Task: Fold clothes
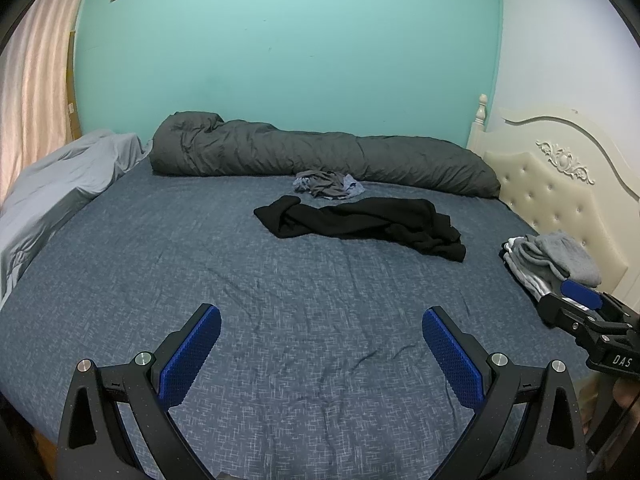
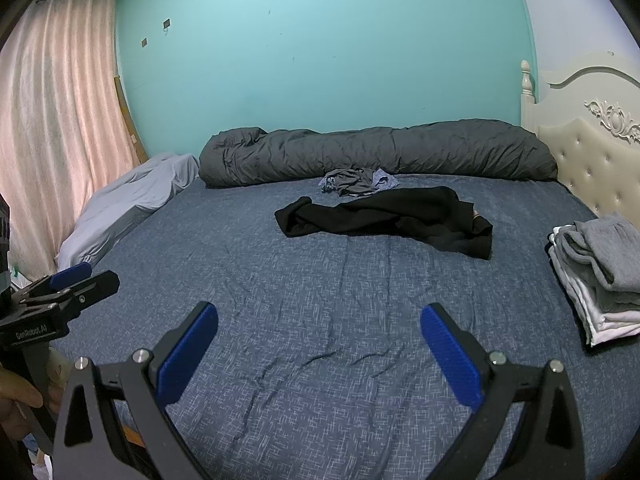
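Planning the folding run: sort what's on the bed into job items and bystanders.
Job: black garment, crumpled grey-blue clothes, folded stack, left gripper, right gripper.
Bystanders: duvet, pillow, headboard, curtain.

Left wrist view: low over the near edge of the bed [image 1: 160, 248], facing along its own spread fingers toward the teal wall [image 1: 288, 48]. Right gripper [image 1: 576, 304] intrudes at its right margin.

Right wrist view: same height, same heading, set just rightward; left gripper [image 2: 76, 280] shows at its left margin.

Shared: the bed, black garment [image 1: 360, 224] well ahead of both claws, rolled duvet [image 1: 320, 156], headboard [image 1: 560, 184].
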Demonstrator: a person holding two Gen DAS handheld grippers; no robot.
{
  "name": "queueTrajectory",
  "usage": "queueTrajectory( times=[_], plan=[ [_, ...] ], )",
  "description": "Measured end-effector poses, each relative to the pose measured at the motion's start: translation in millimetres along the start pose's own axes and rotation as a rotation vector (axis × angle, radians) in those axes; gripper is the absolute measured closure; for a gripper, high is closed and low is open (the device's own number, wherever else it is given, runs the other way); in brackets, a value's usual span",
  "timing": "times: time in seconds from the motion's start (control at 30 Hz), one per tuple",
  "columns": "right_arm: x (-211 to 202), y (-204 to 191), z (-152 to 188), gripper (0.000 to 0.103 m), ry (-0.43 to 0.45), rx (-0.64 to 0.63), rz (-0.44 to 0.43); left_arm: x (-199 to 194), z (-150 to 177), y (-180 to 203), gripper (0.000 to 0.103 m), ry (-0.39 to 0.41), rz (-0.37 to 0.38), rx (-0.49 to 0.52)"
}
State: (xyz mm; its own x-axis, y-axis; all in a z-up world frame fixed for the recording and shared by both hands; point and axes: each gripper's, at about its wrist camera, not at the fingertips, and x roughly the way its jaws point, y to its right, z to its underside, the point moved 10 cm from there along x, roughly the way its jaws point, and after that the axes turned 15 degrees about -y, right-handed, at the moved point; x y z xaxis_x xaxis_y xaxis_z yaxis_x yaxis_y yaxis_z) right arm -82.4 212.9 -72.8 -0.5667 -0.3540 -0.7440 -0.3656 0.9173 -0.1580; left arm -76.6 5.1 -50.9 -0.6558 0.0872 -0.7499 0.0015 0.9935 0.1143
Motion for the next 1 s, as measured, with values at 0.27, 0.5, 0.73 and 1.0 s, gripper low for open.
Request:
queueTrajectory(
  times=[0.27, 0.5, 0.73, 1.0],
  plan=[
    [-0.4, 0.3, -0.4, 0.001, -0.001, 0.002, 0.002, -0.3, 1.0, -0.1, 0.0, -0.001, 0.006, 0.004],
    [0.7, 3.9, -1.8, 0.001, -0.003, 0.005, 0.002, 1.0, 0.8, -0.2, 0.0, -0.003, 0.008, 0.005],
    [2.8, 5.0, -1.1, 0.001, -0.005, 0.007, 0.003, 4.8, 0.6, 0.7, 0.0, -0.009, 0.014, 0.006],
    [6.4, 6.8, 0.4, 0.001, -0.01, 0.005, 0.007, 12.3, 0.4, 2.1, 0.0, -0.018, 0.015, 0.005]
  ],
)
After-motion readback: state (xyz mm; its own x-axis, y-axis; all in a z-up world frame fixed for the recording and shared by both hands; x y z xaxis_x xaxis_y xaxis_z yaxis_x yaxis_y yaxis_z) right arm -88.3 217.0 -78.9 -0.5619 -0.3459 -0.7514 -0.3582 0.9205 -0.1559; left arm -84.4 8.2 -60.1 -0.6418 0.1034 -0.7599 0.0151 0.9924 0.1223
